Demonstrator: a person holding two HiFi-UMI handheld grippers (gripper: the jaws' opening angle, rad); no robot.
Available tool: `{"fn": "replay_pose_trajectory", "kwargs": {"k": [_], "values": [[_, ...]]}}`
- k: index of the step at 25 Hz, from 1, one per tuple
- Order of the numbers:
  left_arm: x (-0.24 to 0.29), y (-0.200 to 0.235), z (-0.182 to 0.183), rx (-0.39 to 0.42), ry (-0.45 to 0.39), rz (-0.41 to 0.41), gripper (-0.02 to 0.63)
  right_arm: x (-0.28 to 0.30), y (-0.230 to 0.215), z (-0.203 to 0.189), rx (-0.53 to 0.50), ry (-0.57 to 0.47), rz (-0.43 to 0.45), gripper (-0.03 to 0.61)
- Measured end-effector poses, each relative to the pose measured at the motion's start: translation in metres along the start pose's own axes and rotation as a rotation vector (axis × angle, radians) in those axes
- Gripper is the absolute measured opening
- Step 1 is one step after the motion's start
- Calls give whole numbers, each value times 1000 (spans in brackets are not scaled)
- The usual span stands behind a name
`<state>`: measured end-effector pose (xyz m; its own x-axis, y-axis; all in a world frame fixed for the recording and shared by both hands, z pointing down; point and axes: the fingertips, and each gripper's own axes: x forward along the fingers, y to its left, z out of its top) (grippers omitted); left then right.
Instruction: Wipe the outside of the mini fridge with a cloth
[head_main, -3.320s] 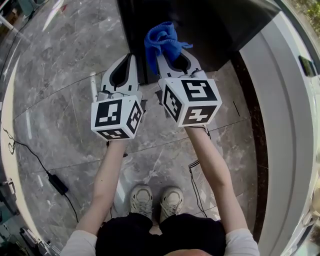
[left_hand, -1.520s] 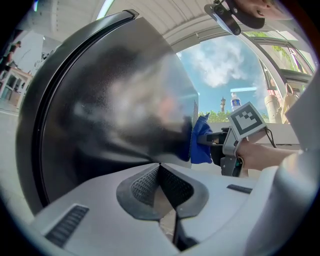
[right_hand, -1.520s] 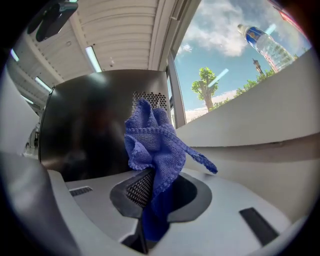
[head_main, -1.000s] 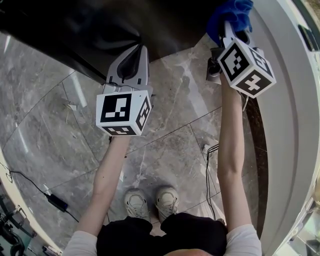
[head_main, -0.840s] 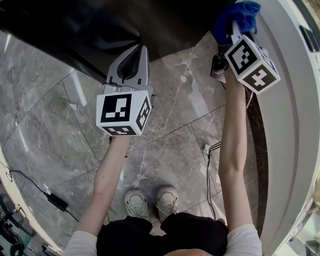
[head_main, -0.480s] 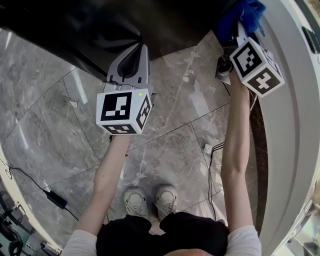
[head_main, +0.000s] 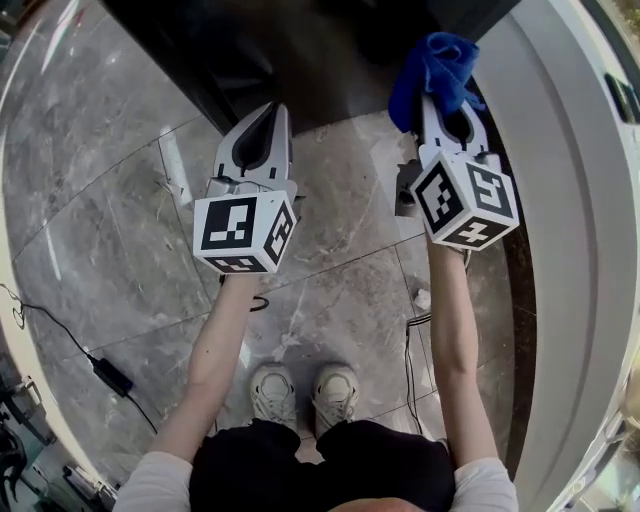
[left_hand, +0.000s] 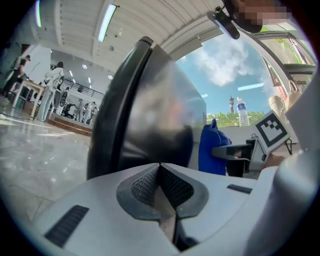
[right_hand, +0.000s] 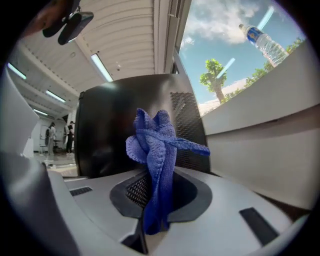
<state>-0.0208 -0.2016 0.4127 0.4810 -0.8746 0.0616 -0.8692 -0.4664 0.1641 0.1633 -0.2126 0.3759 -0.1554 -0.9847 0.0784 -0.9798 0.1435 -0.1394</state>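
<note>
The black mini fridge (head_main: 300, 50) stands on the floor ahead of me; it fills the middle of the left gripper view as a glossy dark box (left_hand: 150, 115) and shows with a vent grille in the right gripper view (right_hand: 110, 135). My right gripper (head_main: 436, 100) is shut on a bunched blue cloth (head_main: 436, 68), which sticks up from the jaws (right_hand: 157, 150) close to the fridge's right side. My left gripper (head_main: 268, 118) is shut with nothing in it, its tips near the fridge's lower front edge. From the left gripper view the blue cloth (left_hand: 212, 150) shows at the right.
A curved white counter or wall (head_main: 570, 200) runs down the right side, close to the fridge. A water bottle (right_hand: 262, 37) stands on it. Grey marble floor (head_main: 100, 200) lies to the left, with a black cable and power brick (head_main: 110, 375). Another cable (head_main: 410, 350) lies by my right foot.
The right gripper with the cloth has come down and back from the far upper right toward me. The view has shifted, so the fridge sits more centred. The left gripper has hardly moved.
</note>
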Motion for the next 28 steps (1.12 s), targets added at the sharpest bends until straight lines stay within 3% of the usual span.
{"fn": "replay_pose_trajectory", "kwargs": {"k": [4,9,15,20,28], "values": [[-22,30,18,-4,-42,68,5,0,73,-16,4,41,159,84],[-56,61,34,37,-75,122,5,-3,150,-36,80,59,302,84],[-81,105,42,20,-87,215,5,4,232,-58,31,91,457,84],[-85,110,35,34,-66,222,5,20,248,-59,18,101,471,84],[-71,89,22,42,-39,168,5,25,224,-63,-37,117,408,84]]}}
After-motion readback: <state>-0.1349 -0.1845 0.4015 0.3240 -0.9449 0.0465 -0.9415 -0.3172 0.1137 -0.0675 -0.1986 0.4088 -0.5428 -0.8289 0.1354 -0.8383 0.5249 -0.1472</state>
